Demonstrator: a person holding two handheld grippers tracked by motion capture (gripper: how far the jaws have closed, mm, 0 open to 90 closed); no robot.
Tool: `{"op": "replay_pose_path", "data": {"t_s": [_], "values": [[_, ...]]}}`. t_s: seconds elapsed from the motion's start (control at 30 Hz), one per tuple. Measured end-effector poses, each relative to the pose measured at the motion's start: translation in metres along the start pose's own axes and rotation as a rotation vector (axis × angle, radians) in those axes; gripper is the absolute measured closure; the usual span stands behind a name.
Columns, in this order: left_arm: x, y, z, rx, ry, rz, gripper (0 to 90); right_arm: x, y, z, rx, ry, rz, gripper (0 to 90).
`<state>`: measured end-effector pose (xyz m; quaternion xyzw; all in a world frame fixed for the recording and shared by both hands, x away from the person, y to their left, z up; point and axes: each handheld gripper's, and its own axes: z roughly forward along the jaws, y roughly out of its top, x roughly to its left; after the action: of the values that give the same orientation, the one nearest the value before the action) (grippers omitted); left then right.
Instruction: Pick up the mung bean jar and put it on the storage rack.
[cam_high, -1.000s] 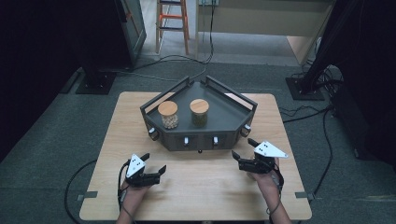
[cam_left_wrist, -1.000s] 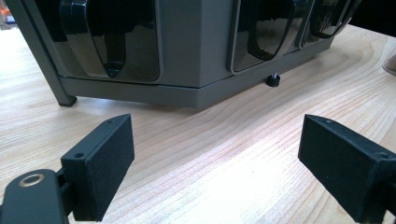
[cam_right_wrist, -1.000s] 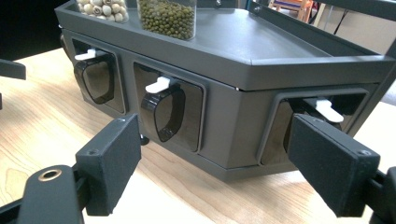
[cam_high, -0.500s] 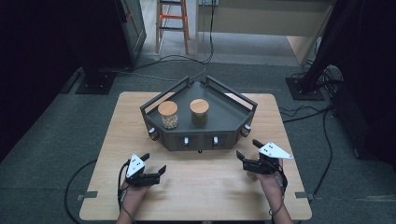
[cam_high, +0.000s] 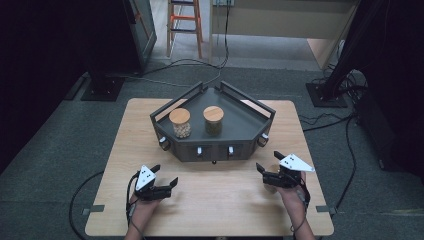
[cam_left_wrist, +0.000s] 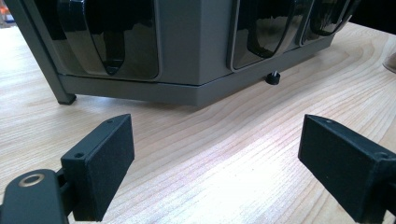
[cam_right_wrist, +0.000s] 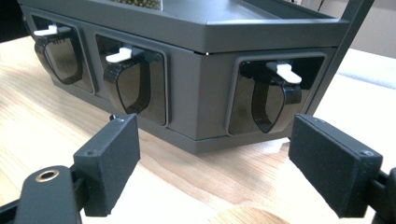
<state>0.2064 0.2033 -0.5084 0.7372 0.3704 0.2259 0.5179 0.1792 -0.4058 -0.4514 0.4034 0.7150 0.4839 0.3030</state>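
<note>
- The grey rack (cam_high: 252, 134) sits at the centre of the high view, on the wooden table (cam_high: 215, 200); two cork-lidded jars stand on its top tray, the left jar (cam_high: 180, 122) pale-filled, the right jar (cam_high: 213, 120) darker.
- The left gripper (cam_high: 167, 185) rests at the lower left of that view, well apart from the rack, jaws spread and nothing between them; in its own view the pads (cam_left_wrist: 100, 163) frame bare wood, with the rack's base (cam_left_wrist: 187, 91) in the upper half.
- The right gripper (cam_high: 265, 169) lies at the lower right, nearer the rack's front corner. Its jaws have just been opening and stand released, with nothing between the pads (cam_right_wrist: 112, 161).
- In the right gripper view, three dark dispenser bins line the rack's front, each with a white tab; the bin at centre right (cam_right_wrist: 271, 100) with its tab (cam_right_wrist: 286, 72) sits closest to this gripper's line.
- The step in hand looks like an approach to that front face, probably a bin or tab.
- To do it well: keep the jaws open until the tab or bin lip lies squarely between the pads, and come in level, since the tab is thin and a tilted grip could slip off.
- A clear rounded thing shows just beside the right gripper in the high view; what it is I cannot tell, so steer around it.
- The left gripper could steady the rack so that it does not slide on the smooth wood.
</note>
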Motion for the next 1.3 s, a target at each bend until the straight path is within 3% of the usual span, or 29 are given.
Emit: {"op": "replay_pose_path", "data": {"t_s": [1.3], "values": [[-0.002, 0.000, 0.001, 0.002, -0.002, 0.007, 10.6, 0.002, -0.024, -0.021, 0.043, -0.049, 0.040, 14.0]]}}
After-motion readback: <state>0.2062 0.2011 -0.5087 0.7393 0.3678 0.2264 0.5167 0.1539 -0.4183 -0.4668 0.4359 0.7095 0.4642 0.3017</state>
